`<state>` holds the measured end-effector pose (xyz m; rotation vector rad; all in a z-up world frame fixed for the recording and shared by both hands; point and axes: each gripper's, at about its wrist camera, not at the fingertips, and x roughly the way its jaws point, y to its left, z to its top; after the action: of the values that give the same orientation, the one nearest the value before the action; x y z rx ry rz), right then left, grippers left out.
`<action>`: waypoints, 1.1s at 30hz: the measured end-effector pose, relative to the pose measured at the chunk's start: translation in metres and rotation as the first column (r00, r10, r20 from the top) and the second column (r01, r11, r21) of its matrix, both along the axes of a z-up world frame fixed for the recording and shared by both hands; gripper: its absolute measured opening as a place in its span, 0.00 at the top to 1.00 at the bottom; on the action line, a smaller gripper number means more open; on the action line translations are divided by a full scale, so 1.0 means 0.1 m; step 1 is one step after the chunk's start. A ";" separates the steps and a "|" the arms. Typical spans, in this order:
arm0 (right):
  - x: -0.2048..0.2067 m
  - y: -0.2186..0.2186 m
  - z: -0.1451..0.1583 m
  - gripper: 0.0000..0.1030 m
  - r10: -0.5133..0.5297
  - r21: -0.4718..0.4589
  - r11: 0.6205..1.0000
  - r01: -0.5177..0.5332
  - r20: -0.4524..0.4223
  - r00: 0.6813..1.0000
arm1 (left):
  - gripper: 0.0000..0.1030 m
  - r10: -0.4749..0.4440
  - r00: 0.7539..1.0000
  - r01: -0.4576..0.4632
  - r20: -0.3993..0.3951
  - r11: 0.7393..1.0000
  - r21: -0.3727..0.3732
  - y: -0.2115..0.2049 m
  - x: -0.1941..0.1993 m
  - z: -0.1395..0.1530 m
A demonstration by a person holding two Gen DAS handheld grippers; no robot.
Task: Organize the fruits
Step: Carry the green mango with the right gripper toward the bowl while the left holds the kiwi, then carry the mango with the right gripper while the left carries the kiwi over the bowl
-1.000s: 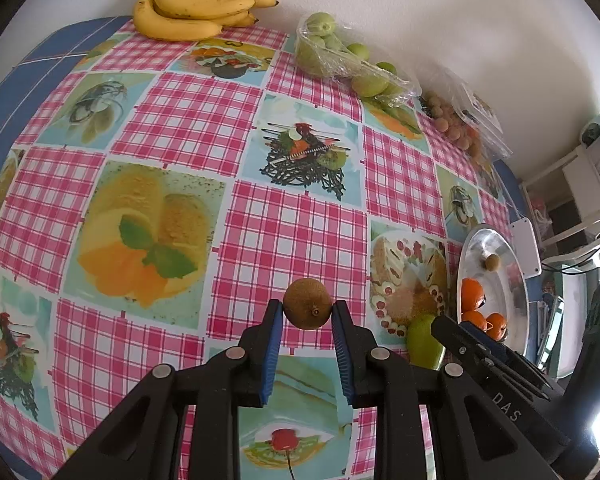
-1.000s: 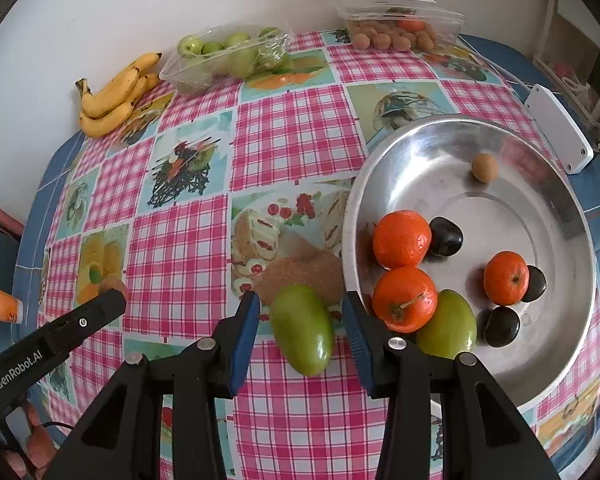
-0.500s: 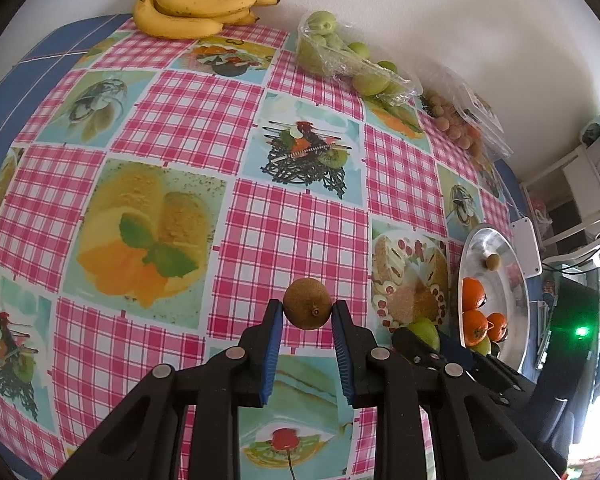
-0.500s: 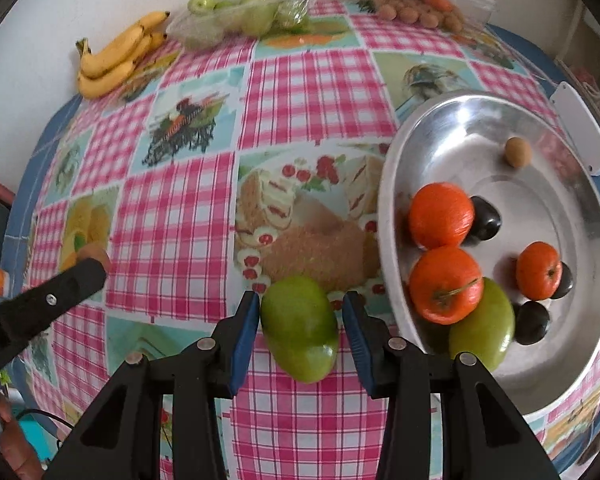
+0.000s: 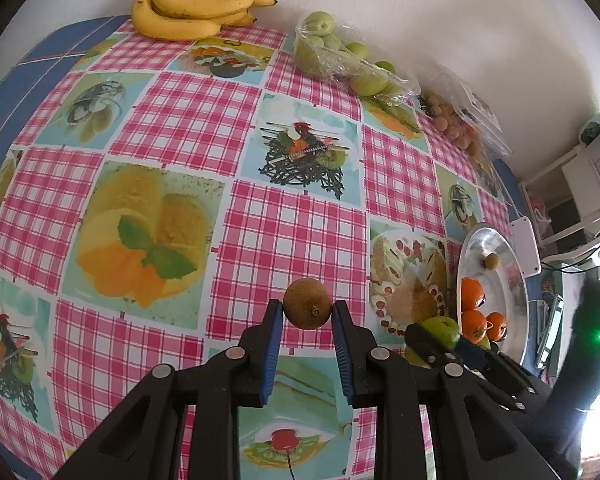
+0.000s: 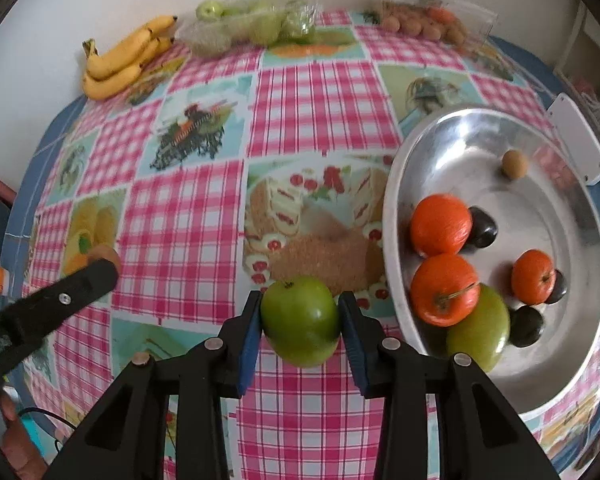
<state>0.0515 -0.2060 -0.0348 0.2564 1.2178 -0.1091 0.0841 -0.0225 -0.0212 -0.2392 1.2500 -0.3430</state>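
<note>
fruit is in both claws at once. the left gripper point(image 5: 307, 310) is clamped at its tightest on a small brown kiwi point(image 5: 307, 307), held above the checked tablecloth point(image 5: 288, 236) well short of the metal bowl point(image 6: 556, 384). the right gripper point(image 6: 299, 314) has its jaws closing on a green apple point(image 6: 299, 320), the blue pads touching both its sides, just beside the bowl's near rim. the step in hand looks like securing the apple for transfer. the bowl already holds oranges point(image 6: 441, 230), dark plums point(image 6: 483, 227) and another green fruit point(image 6: 480, 334). next, i judge, the apple needs a lift over the rim and a gentle release into a free patch; the kiwi follows.
</note>
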 end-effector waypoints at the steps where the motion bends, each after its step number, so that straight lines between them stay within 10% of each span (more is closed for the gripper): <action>1: 0.00 0.00 0.02 0.62 -0.001 -0.001 1.000 0.001 0.009 1.000 | 0.74 0.000 1.000 0.000 0.001 1.000 0.000 0.00 0.00 0.01; 23: -0.22 -0.24 0.46 0.62 -0.051 0.020 0.999 0.049 0.122 0.991 | 0.74 -0.062 0.996 0.061 0.061 0.998 0.014 -0.44 -0.15 0.26; 33: -0.59 -1.07 0.58 0.62 -0.256 0.000 0.966 0.259 0.144 0.956 | 0.74 -0.231 0.967 0.230 0.110 0.973 0.017 -1.22 -0.44 0.39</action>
<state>-0.0072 -0.3130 0.0235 0.4001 1.0355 -0.3236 0.0404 -0.1448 0.0174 -0.0690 1.1702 -0.5473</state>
